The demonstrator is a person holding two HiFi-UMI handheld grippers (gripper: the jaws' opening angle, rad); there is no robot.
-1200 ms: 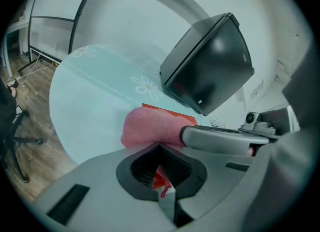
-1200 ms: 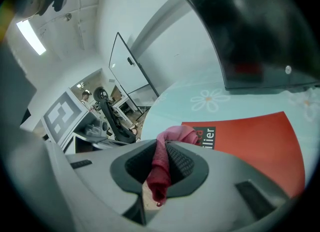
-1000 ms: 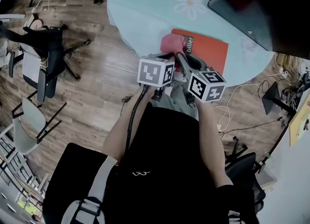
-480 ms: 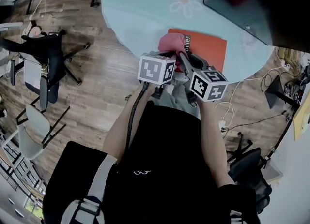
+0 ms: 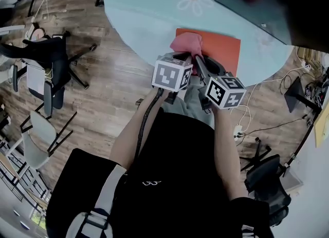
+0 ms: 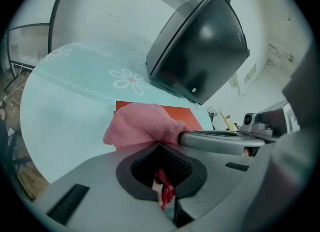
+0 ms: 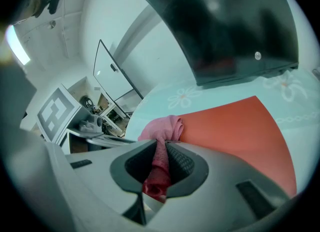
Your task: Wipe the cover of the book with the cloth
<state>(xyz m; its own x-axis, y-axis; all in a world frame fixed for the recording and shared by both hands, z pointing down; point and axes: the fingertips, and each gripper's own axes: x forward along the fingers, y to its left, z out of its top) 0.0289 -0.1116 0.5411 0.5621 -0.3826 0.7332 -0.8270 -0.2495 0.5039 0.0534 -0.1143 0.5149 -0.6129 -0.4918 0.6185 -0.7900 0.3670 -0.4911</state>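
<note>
An orange-red book (image 5: 222, 48) lies flat near the front edge of the round table (image 5: 149, 11). A pink cloth (image 5: 187, 43) is bunched on the book's left part. Both grippers hold that cloth from the near side. My left gripper (image 5: 181, 57) is shut on a fold of the pink cloth (image 6: 142, 127). My right gripper (image 5: 198, 60) is shut on another fold of the cloth (image 7: 162, 128), with the book's cover (image 7: 235, 123) stretching away to its right. The spine lettering seen earlier is hidden under the cloth.
A large dark monitor (image 5: 267, 3) stands at the table's back right, close behind the book. Office chairs (image 5: 49, 52) stand on the wooden floor to the left. Cables (image 5: 272, 85) trail on the floor at the right. The table edge runs just under the grippers.
Both grippers have shifted a little to the right with the cloth. The cloth now covers the white lettering on the book's spine that showed before.
</note>
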